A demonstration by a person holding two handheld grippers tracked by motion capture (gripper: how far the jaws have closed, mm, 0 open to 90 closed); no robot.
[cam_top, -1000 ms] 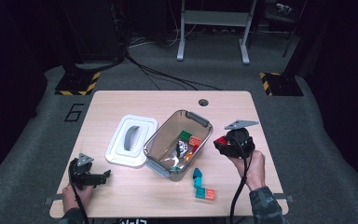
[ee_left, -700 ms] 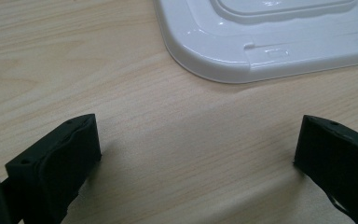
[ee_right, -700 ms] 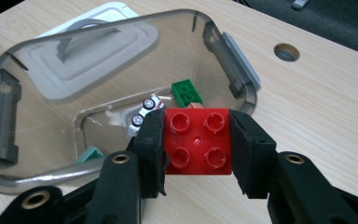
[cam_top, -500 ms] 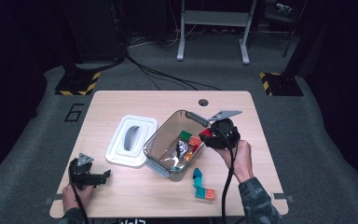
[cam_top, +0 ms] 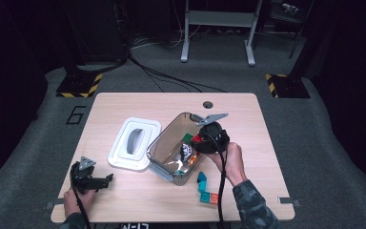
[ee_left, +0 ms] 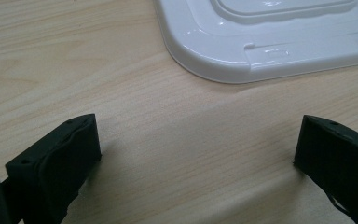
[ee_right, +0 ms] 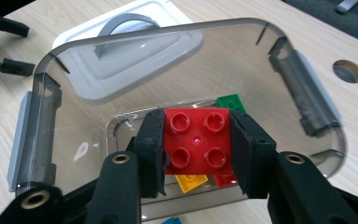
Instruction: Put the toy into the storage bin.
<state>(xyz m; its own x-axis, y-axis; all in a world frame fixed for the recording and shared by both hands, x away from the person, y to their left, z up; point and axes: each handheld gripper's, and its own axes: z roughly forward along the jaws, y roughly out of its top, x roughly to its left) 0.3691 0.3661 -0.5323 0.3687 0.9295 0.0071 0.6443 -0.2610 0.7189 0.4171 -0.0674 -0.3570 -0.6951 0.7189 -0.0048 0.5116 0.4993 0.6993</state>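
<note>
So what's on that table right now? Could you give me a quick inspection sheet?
Surface: pale wooden table with a round hole near its far edge.
Job's things: clear bin holding coloured bricks; red brick.
Clutter: white lid beside the bin; teal bricks on the table.
Grippers: right gripper shut on the red brick above the bin; left gripper open, empty.
Cables: black ones trail from each gripper.
Surroundings: dark floor, metal stand legs.
</note>
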